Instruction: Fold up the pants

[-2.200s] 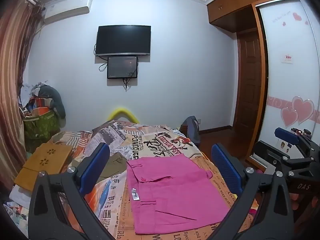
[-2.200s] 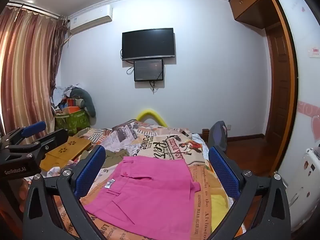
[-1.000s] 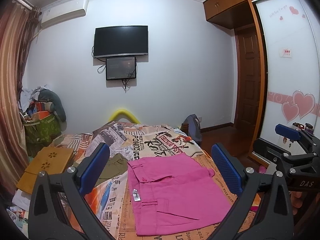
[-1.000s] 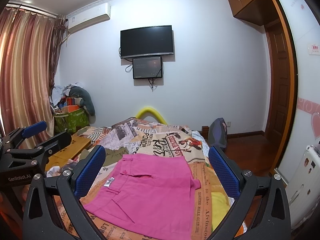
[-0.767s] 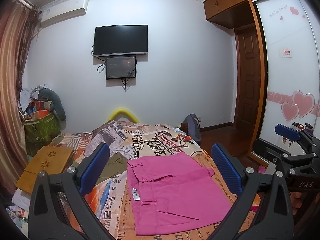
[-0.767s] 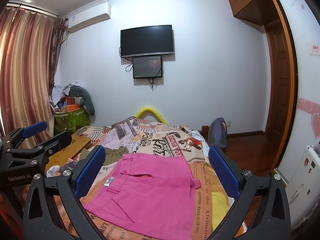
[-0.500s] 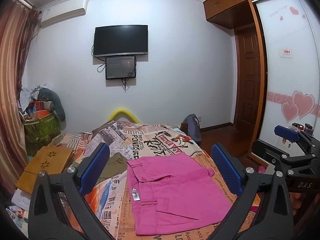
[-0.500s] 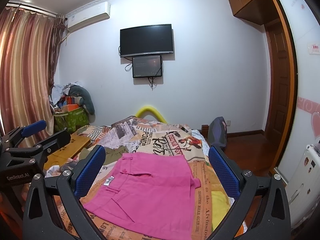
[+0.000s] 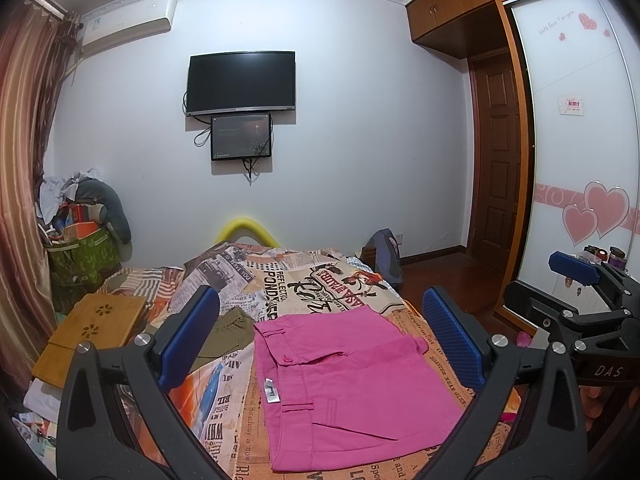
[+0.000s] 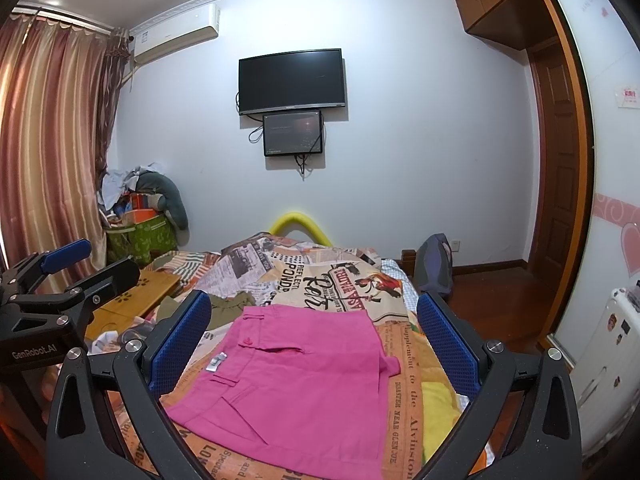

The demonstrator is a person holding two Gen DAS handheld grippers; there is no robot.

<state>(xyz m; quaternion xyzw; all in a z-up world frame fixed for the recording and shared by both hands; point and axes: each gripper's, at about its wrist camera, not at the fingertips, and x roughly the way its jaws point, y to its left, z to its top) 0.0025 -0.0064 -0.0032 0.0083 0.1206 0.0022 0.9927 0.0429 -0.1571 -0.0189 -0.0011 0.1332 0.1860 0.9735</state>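
The pink pants lie folded into a compact rectangle on the bed, spread over its newspaper-print cover, waistband toward the far wall and a small white label showing at their left edge. The left claw hangs above the near end of the bed with its blue pads spread wide and nothing between them; the right claw is likewise fully spread and empty, poised over the same garment. The left wrist view takes in the sliding wardrobe door with pink hearts and, low at its right edge, the right claw seen from the side. The right wrist view shows instead the striped curtain, a yellow cloth beside the pants' right edge, and the left claw from the side at its left margin. Both views share the wall-mounted television, the olive garment just left of the pants, and the wooden lap tray further left. Against the frames from about two seconds back, the pants keep the same place and shape on the bed, both claws remain as wide apart as they were, and the cameras have only drifted slightly.
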